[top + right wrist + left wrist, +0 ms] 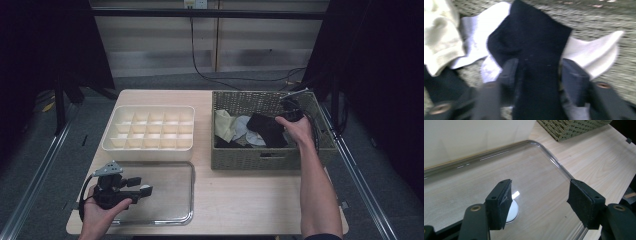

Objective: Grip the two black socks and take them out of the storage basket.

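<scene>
Right gripper (537,75): jaws astride black sock (534,50) in basket (225,150), 2 o'clock on tabletop (240,195); contact blurred, grip not determinable. White sock (596,52) beneath, cream sock (439,35) at 9 o'clock. Left gripper (540,202): jaws spread, empty, over clear tray (544,155) at 7 o'clock.

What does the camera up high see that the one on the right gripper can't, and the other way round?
High view alone: the whole wooden table, the cream divided organizer tray, a clear tray, the left gripper over it with open jaws, and the wicker basket's outer walls.

Right gripper view alone: its own two jaws up close, standing either side of the black sock, blurred; whether the pads press on it I cannot tell.

Both: the black sock, the white socks, the cream sock and the basket's woven floor.
</scene>
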The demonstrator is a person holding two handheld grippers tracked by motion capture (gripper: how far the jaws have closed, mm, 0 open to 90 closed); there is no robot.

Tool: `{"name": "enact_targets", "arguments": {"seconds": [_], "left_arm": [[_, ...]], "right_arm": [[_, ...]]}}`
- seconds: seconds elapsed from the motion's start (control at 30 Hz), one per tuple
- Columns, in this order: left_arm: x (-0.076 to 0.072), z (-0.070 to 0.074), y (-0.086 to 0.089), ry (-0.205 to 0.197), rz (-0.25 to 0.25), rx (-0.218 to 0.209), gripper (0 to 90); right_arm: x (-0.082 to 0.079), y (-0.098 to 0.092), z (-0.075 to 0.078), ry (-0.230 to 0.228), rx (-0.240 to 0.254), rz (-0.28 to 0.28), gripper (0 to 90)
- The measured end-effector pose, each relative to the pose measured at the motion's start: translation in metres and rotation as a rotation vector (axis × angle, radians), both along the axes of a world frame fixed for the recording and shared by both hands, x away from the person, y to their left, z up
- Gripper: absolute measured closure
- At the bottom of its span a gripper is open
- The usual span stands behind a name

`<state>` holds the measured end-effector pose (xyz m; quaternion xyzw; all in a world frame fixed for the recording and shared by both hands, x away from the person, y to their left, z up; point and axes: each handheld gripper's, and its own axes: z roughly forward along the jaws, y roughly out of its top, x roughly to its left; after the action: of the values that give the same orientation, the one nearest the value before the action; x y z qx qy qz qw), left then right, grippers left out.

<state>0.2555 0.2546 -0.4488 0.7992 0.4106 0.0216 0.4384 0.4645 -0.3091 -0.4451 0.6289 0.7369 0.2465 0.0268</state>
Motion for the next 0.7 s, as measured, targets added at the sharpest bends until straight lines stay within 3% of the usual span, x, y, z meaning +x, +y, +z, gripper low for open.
{"name": "enact_targets", "arguments": {"seconds": [0.13, 0.2, 0.43, 0.7], "left_arm": [[0.000, 0.001, 0.000, -0.006, -0.004, 0.005, 35.4], [0.000, 0.001, 0.000, -0.006, -0.004, 0.004, 35.5], [0.001, 0.001, -0.001, -0.004, -0.002, 0.001, 35.4], [0.002, 0.002, -0.002, -0.010, 0.000, 0.003, 35.4]], "right_arm": [[0.000, 0.002, -0.002, 0.037, 0.037, 0.027, 75.5], [-0.001, 0.003, 0.000, 0.031, 0.050, 0.038, 84.0], [-0.006, 0.005, 0.012, -0.064, 0.073, 0.052, 85.7], [-0.017, 0.008, 0.043, -0.169, 0.102, 0.068, 85.5]]}}
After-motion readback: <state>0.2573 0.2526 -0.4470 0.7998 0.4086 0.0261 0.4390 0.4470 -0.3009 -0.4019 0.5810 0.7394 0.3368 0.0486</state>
